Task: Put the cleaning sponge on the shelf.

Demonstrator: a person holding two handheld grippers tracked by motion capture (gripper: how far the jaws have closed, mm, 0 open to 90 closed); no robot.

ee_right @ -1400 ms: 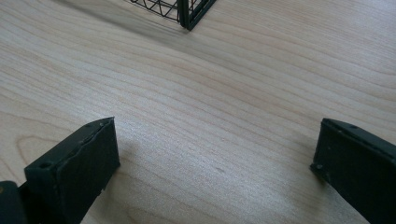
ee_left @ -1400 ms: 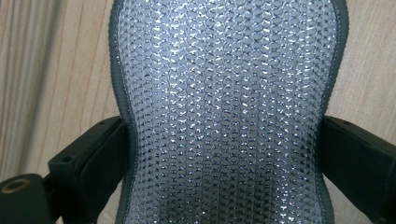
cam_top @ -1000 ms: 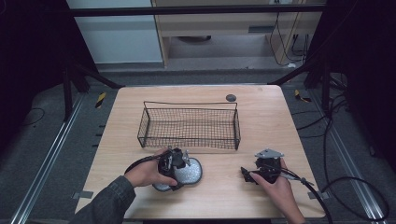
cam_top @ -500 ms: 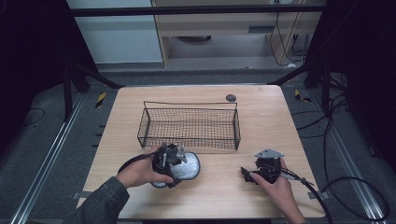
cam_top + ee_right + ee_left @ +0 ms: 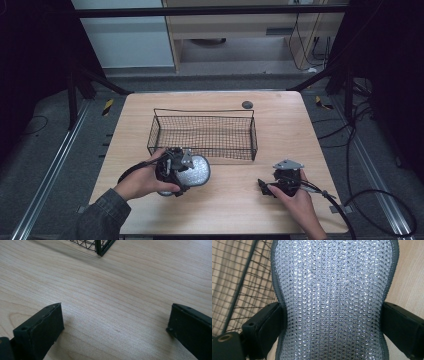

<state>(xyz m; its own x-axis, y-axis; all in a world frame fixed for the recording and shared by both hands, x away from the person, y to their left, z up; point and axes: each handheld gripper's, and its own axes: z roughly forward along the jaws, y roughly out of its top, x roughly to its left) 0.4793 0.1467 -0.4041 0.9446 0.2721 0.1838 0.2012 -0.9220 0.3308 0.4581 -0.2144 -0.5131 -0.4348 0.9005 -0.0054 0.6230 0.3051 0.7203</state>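
Left gripper clamping silver mesh pad, right gripper low, spread

Black gripper, 2 black jaws, dark sleeve

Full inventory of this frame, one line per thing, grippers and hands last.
silvery mesh pad: 1, silver-grey with dark edging, near left of table just in front of the basket, pinched at its waist between the left gripper's jaws
wire basket: 1, black, table centre, nothing visible inside
small round disc: 1, dark, far edge of table behind the basket; too small to identify
table: 1, light wood
left gripper: 1, black, shut on the pad
right gripper: 1, black, jaws wide apart, low over bare wood at near right
hands: 2, one on each gripper; left sleeve dark
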